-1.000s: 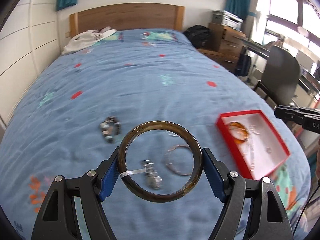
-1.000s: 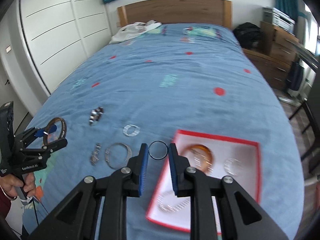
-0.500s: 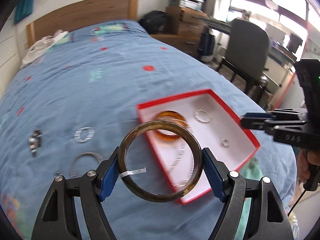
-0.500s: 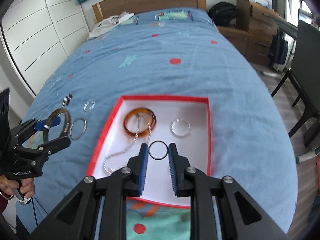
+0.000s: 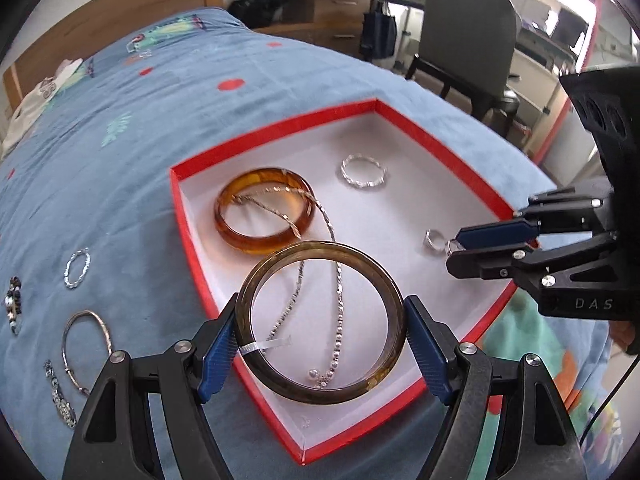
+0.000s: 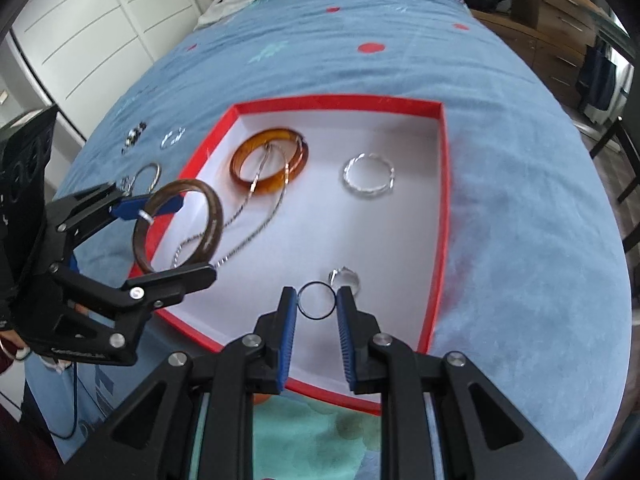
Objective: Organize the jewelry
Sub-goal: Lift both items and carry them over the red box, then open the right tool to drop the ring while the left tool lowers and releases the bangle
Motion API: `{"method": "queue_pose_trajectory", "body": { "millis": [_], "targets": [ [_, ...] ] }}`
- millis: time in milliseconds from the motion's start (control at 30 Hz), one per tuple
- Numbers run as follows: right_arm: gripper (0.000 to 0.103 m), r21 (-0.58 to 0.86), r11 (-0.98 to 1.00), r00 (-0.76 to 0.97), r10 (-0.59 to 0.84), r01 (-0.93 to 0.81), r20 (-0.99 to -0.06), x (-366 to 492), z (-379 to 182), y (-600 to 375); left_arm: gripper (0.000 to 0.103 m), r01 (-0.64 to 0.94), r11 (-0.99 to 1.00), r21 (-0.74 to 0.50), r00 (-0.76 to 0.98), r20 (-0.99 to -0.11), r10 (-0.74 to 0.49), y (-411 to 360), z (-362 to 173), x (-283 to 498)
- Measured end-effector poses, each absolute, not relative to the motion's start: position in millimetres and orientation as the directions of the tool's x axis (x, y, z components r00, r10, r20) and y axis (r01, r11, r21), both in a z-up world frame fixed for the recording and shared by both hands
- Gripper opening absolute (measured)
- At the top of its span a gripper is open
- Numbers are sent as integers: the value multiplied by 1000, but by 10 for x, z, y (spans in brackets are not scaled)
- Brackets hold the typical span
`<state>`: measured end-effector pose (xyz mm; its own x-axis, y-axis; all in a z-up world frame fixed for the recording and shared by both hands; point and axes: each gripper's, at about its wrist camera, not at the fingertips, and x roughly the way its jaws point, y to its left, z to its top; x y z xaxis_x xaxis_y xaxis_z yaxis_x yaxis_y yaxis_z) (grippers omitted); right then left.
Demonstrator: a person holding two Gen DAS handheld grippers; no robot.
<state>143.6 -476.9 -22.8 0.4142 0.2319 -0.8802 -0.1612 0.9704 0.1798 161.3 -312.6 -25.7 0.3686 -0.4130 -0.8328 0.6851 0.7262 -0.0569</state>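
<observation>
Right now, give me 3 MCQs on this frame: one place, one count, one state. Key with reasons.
1. Where does the amber bangle lie?
A. inside the red box
B. on the blanket
C. in the jaws

2. How many bangles are held?
A. none
B. one
C. two

3. The right gripper is:
A. wide open, empty
B. shut on a thin black ring
C. shut on a chain

Key: A, it rests on the box's white floor; B, only the brown bangle sits in the left gripper; B, the ring is pinched between its pads.
</observation>
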Motion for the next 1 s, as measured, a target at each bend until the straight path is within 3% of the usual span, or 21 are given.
{"method": "queue_pose_trajectory", "body": {
  "millis": [400,900,1000],
  "targets": [
    [20,69,971,331,144,-230,-932,1468,-359,-4694,76,738,674,-6,334,-865,-373,-3274,-415,1557],
    [21,96,977,317,153,-188,-936,1506,-326,-4722,77,741,672,-4,334,-866,-373,-3279,-343,1550],
    [25,93,982,333,143,-164,-932,1475,-271,-4743,77,742,670,19,354,-860,-368,-3222,-255,1510]
  ]
}}
